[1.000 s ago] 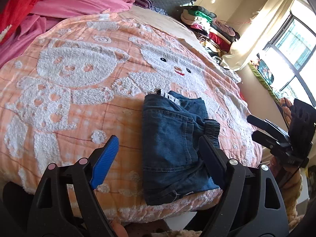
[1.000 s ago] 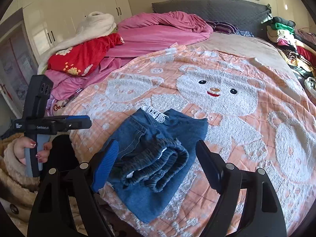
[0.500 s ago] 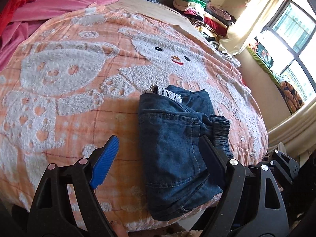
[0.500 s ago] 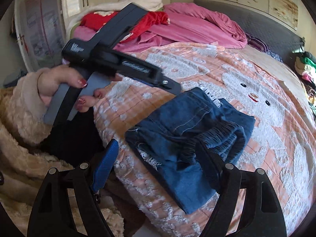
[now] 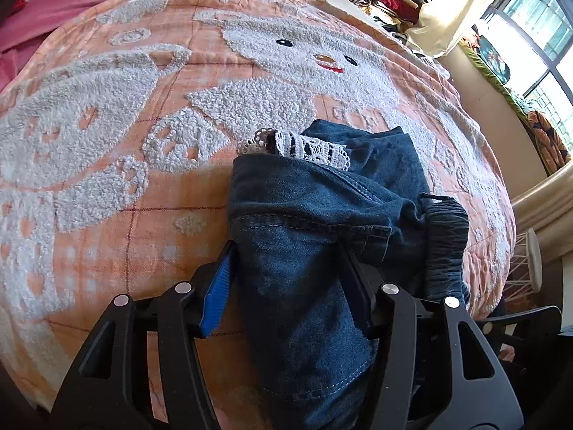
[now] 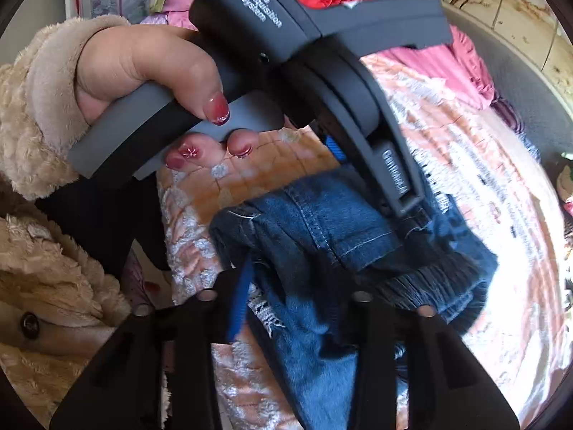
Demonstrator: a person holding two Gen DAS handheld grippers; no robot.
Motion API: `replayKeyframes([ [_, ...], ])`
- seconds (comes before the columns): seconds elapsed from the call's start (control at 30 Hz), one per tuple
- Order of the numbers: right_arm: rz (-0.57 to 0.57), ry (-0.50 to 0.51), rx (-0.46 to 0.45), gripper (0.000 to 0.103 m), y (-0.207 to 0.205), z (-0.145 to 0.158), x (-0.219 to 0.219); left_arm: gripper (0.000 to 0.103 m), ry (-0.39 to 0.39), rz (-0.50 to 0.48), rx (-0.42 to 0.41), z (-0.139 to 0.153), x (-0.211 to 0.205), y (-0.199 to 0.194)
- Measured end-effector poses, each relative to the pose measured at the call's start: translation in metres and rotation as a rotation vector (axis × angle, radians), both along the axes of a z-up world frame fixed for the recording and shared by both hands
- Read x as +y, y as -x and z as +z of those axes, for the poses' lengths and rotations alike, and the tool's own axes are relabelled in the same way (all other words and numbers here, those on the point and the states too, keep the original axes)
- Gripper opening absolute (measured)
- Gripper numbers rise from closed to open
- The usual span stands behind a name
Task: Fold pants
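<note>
The folded pants (image 5: 315,236), dark blue denim with pale topstitching, a white lace trim at the far end and a ribbed, gathered dark waistband on the right, lie at the near edge of the bed (image 5: 107,179), on a peach checked quilt with raised, nubbly white bear figures. The left hand-held gripper (image 5: 286,272) straddles the near part of the bundle; its jaws are closing, the ridged blue pad against the left edge of the denim and the black finger pressed into a fold on the right, so the cloth is pinched between them. From the right wrist view the left hand (image 6: 143,71), in a fluffy cream sleeve with red polished nails, grasps that tool's smooth grey handle. The right hand-held gripper (image 6: 286,286) is also closing, with a bunched fold of denim and a frayed hem between its fingers; the frame is blurred here, so the pads seem to press on the cloth but I cannot be sure. Pink bedding (image 5: 71,0) is heaped at the head of the bed.
</note>
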State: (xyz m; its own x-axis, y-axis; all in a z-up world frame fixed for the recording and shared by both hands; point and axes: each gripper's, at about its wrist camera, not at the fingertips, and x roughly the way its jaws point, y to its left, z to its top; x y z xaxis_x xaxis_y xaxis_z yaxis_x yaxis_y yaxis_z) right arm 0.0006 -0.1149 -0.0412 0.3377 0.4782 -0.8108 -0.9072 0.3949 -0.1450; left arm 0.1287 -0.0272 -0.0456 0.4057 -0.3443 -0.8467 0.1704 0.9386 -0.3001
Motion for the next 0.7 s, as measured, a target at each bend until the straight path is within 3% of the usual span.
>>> replayKeyframes([
  [0.17,0.038,-0.002,0.034,0.006,0.011,0.005,-0.009,0.050,-0.004,-0.008,0.000,-0.002,0.000,-0.002],
  [0.33,0.047,0.041,0.056,0.006,0.021,-0.012,-0.018,0.054,-0.001,-0.008,-0.002,-0.004,-0.003,-0.006],
  [0.5,0.003,-0.004,0.093,0.006,0.018,-0.024,-0.024,0.056,0.018,0.004,-0.007,-0.007,-0.003,-0.007],
  [0.7,-0.055,-0.083,0.132,0.016,0.021,-0.015,-0.033,0.057,0.028,0.010,-0.031,-0.003,-0.002,-0.002],
])
